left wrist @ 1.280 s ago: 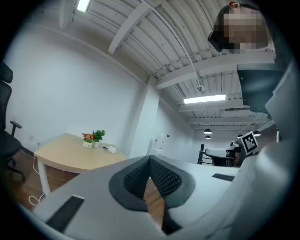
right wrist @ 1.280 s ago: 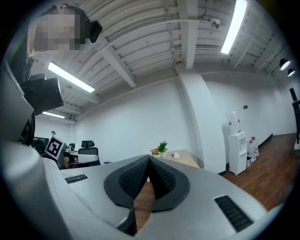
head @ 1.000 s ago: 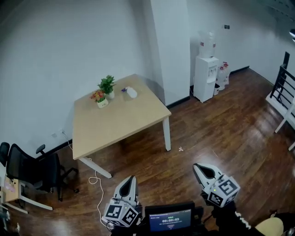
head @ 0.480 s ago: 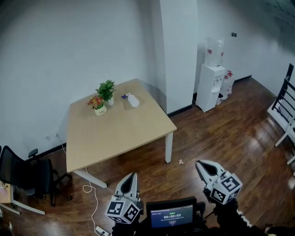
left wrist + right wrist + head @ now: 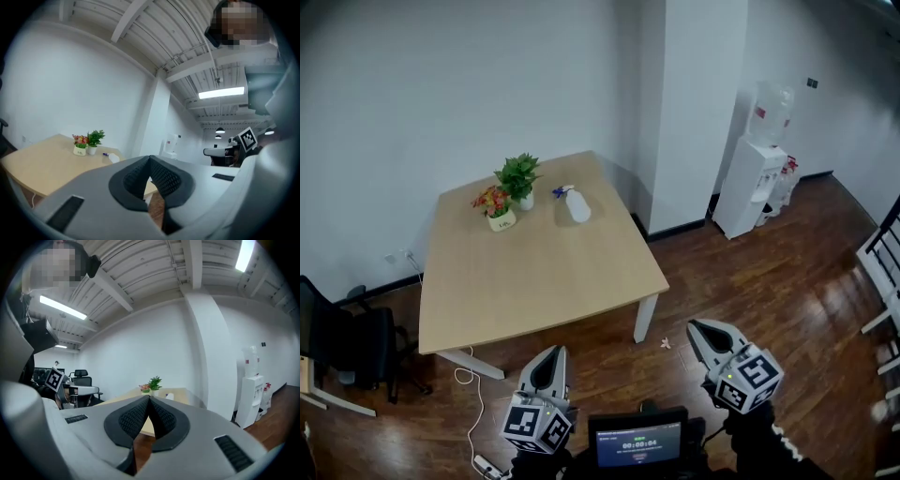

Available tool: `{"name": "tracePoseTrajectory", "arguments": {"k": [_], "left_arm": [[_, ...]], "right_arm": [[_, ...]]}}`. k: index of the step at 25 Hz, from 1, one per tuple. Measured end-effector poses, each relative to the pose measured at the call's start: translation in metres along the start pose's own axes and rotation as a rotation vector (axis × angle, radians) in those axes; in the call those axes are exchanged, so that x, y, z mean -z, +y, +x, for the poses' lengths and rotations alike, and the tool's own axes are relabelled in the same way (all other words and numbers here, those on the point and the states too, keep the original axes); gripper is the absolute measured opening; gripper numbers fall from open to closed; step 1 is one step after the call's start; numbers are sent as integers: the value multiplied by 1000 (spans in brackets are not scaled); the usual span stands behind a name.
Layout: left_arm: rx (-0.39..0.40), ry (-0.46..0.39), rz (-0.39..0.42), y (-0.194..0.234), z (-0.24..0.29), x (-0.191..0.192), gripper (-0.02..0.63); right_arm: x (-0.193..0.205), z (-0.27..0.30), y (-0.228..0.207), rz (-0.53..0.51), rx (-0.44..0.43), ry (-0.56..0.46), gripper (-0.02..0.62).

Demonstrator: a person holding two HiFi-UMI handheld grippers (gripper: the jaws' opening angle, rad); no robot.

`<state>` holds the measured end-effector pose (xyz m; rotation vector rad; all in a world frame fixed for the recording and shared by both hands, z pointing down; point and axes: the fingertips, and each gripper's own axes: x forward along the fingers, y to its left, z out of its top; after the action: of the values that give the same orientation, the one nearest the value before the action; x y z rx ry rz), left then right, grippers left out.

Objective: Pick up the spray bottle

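I carry my left gripper (image 5: 552, 353) and right gripper (image 5: 695, 327) low, jaws pressed together and empty, because the spray bottle (image 5: 575, 204) lies well ahead at the table's (image 5: 534, 281) far side, beside two potted plants (image 5: 517, 178).

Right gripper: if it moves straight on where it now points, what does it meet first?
The right gripper would probably first meet the wooden table near its right corner; depth is unclear.
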<state>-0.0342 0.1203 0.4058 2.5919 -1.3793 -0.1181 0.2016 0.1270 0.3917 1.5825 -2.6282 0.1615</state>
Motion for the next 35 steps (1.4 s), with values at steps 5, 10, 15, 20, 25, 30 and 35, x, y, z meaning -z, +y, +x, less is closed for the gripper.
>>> {"name": "tracePoseTrajectory", "arguments": {"k": [5,10,15,20,25,30,35], "left_arm": [[-77,-53,-62,4,76,-22,0],[-122,-56,67,14,135,-37,0],[-140,-55,12,61,184,-61,0],[-134,-76,70,131,224,-98,0],[-166,-25,45,238,265,-124,0],[-162,33,37,304,311,-134,0],[-154,105,-11,339,367,-120,0]], "right_arm": [[-13,67,-65,-30,-95,36,9],[-46,131,-123,-42,-123,-22,9],[-74,210,-137,-63,-181,-4,9],[-86,302,-133,-56,-183,39,9],[-102,408,-103,-55,-189,97,58],[-109,490,-94,-81,-176,170,94],[-99,561,-100,-60,-203,274,204]]}}
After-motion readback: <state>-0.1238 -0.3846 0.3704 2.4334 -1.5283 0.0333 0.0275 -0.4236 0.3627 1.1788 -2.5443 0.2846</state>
